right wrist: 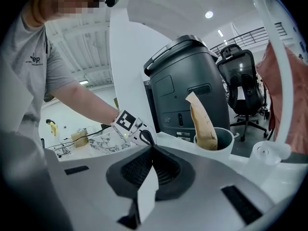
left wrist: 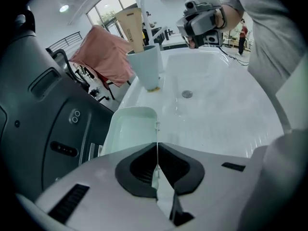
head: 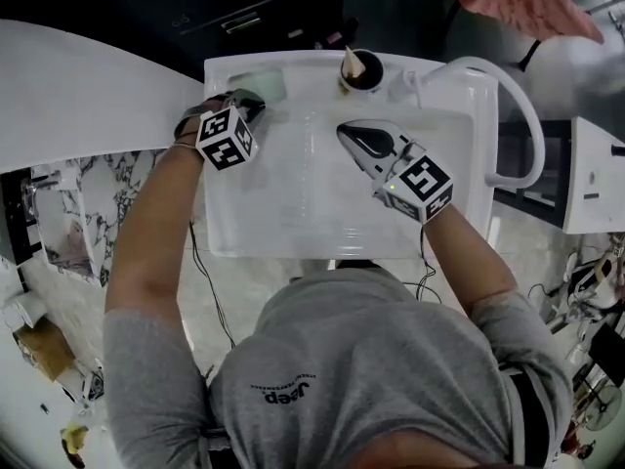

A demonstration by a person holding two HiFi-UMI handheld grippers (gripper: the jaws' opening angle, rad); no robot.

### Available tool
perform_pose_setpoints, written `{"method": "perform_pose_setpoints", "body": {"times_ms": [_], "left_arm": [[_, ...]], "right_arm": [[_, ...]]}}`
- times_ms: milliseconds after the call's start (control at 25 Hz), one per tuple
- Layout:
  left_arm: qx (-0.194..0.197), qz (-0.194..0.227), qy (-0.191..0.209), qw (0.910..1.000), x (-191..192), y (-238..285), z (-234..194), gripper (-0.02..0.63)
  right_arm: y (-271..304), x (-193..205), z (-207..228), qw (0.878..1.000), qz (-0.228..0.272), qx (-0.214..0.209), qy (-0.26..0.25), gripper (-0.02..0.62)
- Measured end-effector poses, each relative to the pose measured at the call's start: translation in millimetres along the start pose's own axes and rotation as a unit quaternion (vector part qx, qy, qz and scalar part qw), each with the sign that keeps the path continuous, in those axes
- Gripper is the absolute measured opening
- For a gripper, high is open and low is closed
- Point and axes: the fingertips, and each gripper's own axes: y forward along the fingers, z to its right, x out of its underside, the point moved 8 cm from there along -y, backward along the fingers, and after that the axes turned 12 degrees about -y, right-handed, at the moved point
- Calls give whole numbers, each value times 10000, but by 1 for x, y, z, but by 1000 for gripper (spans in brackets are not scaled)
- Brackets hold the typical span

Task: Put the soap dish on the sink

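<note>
The pale green soap dish [left wrist: 129, 131] is at the back left corner ledge of the sink [left wrist: 226, 109], its side wall pinched in the left tool [left wrist: 157, 147]. It looks best to settle it flat, clear of the cup [left wrist: 146, 66], before releasing. The right tool [right wrist: 151, 150], pressed together and empty, hovers over the basin.
</note>
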Motion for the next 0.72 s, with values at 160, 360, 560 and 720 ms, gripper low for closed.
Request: {"method": "perform_pose_setpoints", "body": {"times_ms": [160,360,560,720], "left_arm": [[207,-206,281,9992,3,16,-4,15],[382,-331,453,9977,3,26,-8,17],[252,-362,506,9977,4,29,-12,18],[121,-413,537,9976,6,29,-12,29]], "right_arm": [[2,8,3,10000,-65,12,56,58],[3,13,2,9998,-148,-20,161,58],[3,13,2,9998,-115,-52,170,58],[3,12,-1,9997,-108,-97,188,58]]}}
